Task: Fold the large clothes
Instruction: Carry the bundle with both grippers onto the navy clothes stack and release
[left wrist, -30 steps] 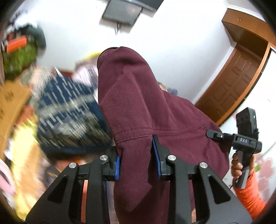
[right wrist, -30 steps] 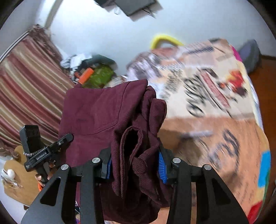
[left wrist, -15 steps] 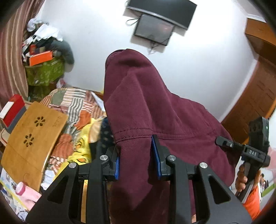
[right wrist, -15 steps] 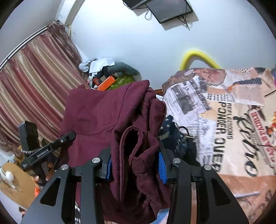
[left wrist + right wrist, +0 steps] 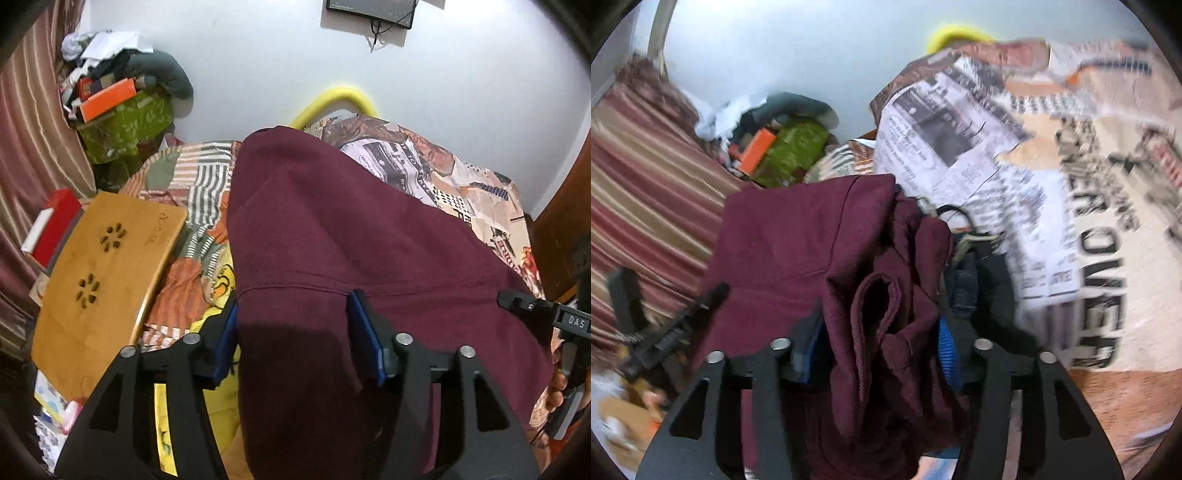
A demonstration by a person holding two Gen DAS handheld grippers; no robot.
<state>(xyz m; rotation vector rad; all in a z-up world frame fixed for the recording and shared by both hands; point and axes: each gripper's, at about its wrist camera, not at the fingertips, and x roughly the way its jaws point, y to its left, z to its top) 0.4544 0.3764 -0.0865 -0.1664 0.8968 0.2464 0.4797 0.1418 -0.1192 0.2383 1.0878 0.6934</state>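
Observation:
A large maroon garment [image 5: 351,236] hangs stretched between my two grippers above the bed. My left gripper [image 5: 295,325] is shut on one edge of it, near a stitched seam. My right gripper [image 5: 879,332] is shut on a bunched, folded part of the same garment [image 5: 798,243]. The right gripper's body shows at the right edge of the left wrist view [image 5: 554,317]. The left gripper shows blurred at the left of the right wrist view [image 5: 661,325].
The bed [image 5: 461,192] has a newspaper-print cover with a patchwork blanket [image 5: 192,184]. A wooden lap tray [image 5: 103,266] lies at its left. Dark clothes [image 5: 975,280] lie on the bed under the garment. A green bag [image 5: 125,125] with clutter stands in the corner.
Both grippers tipped down toward the bed with the garment still held. The view swung from the wall and door to the bed surface.

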